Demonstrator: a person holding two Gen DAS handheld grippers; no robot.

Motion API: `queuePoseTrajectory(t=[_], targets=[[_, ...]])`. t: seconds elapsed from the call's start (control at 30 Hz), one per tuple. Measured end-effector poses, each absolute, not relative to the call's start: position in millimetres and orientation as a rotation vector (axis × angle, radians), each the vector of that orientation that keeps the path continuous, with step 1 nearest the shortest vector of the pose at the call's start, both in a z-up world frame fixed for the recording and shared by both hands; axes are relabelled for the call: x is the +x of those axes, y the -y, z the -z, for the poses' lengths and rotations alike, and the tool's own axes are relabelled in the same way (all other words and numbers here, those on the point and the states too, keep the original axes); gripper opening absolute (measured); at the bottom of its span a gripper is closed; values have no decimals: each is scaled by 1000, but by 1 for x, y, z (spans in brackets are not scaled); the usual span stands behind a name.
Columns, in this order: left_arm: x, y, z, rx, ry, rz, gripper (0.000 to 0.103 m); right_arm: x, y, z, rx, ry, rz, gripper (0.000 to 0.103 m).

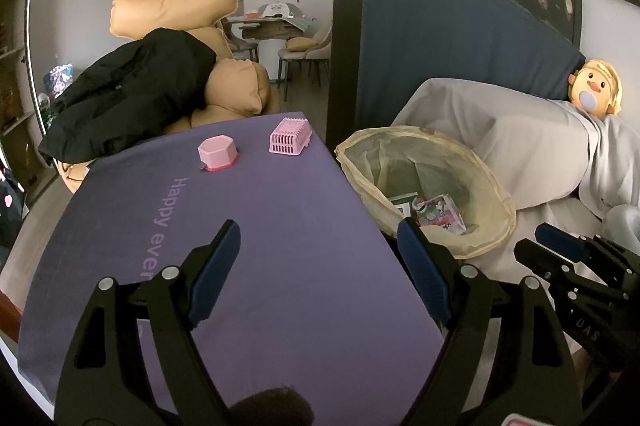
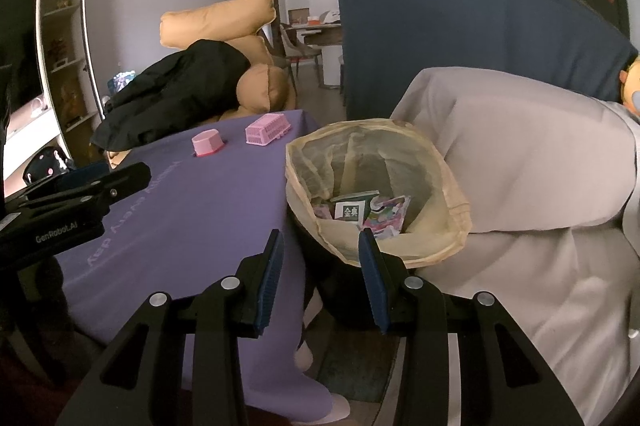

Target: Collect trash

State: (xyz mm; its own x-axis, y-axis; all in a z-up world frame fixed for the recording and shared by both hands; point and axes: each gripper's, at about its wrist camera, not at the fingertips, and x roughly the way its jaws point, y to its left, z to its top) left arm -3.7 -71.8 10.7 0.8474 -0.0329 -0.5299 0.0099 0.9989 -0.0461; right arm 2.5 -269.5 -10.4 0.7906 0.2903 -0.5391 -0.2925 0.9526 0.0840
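Observation:
A trash bin lined with a yellowish bag (image 1: 476, 181) (image 2: 444, 181) stands between the purple-clothed table (image 1: 260, 226) (image 2: 192, 201) and a grey-covered sofa. Inside lie a green-and-white packet (image 2: 352, 210) and colourful wrappers (image 1: 438, 214) (image 2: 386, 216). My left gripper (image 1: 320, 250) hovers open over the table's near right part, nothing between its fingers. My right gripper (image 2: 320, 252) is open and empty, just in front of the bin's near rim. It also shows in the left wrist view as the right gripper (image 1: 560, 250), and the left gripper (image 2: 80, 193) shows at the left edge of the right wrist view.
A pink lidded box (image 1: 218, 153) (image 2: 208, 142) and a pink slatted basket (image 1: 290, 136) (image 2: 267, 129) sit at the table's far end. Tan cushions with a black coat (image 1: 132, 97) lie beyond. A dark blue cabinet (image 1: 440, 57) stands behind the bin; the grey sofa (image 2: 520, 165) is to the right.

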Motion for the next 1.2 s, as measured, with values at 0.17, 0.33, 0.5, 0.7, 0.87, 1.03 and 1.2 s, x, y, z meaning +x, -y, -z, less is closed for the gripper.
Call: queuePoseTrajectory(t=[0.17,0.33,0.5,0.7,0.87,1.03,1.2], targets=[[-4,72,-11,-37,-558,26,77,2,271,10,1,-578,-311,37],[-4,73,-11,-36,-557,28,77,1,273,9,4,-575,-307,37],[-4,73,-11,-36,-559,29,77,1,273,9,4,-581,-306,37],[-3,73,-11,-36,-560,30,77,2,273,9,4,-581,-306,37],[-3,72,-11,-36,-560,30,77,2,274,10,4,-583,-305,37],[-4,71,-10,-35,-559,32,77,2,274,10,5,-582,-305,37],[-4,71,-10,-36,-561,31,77,2,274,9,3,-583,-305,37]])
